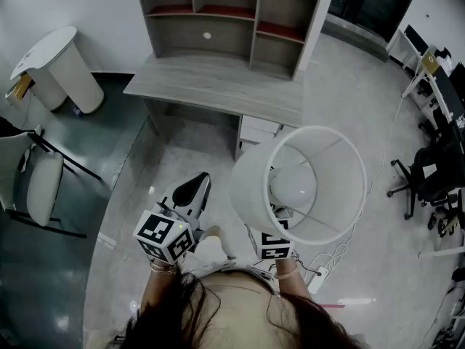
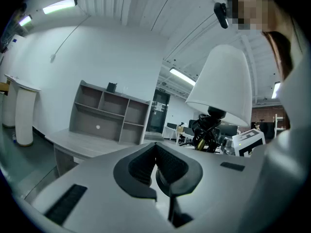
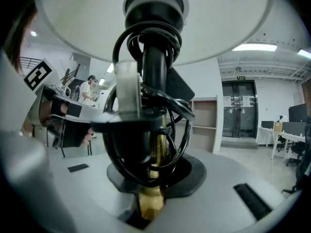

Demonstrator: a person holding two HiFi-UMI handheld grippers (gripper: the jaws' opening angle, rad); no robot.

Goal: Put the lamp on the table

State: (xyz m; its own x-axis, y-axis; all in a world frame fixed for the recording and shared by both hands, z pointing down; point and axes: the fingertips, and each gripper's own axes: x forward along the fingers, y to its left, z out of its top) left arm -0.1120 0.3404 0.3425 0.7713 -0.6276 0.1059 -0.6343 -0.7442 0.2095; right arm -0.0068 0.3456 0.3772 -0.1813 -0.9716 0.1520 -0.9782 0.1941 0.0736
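1. At the middle of the head view, a bit toward 3 o'clock, the lamp (image 1: 298, 184) is up in the air with its white shade tipped open toward the camera. The right gripper (image 1: 276, 247) is under it at 6 o'clock. The left gripper (image 1: 195, 189) is at 9 o'clock from the lamp and does not touch it. The table (image 1: 218, 86), with shelves on its back, is at 12 o'clock, well apart from the lamp. A white bin (image 1: 62, 67) stands at 10 o'clock. A white cord (image 1: 330, 257) lies on the floor at 5 o'clock.

2. Low in the left gripper view, the left gripper's jaws are pressed together with nothing between them. The lamp's shade (image 2: 223, 81) is at 2 o'clock. The table is at 9 o'clock.

3. Right in front in the right gripper view, the right gripper's jaws pinch the lamp's gold stem (image 3: 154, 178) at 6 o'clock. A black cord (image 3: 121, 144) is looped round the stem. The white shade fills the top at 12 o'clock.
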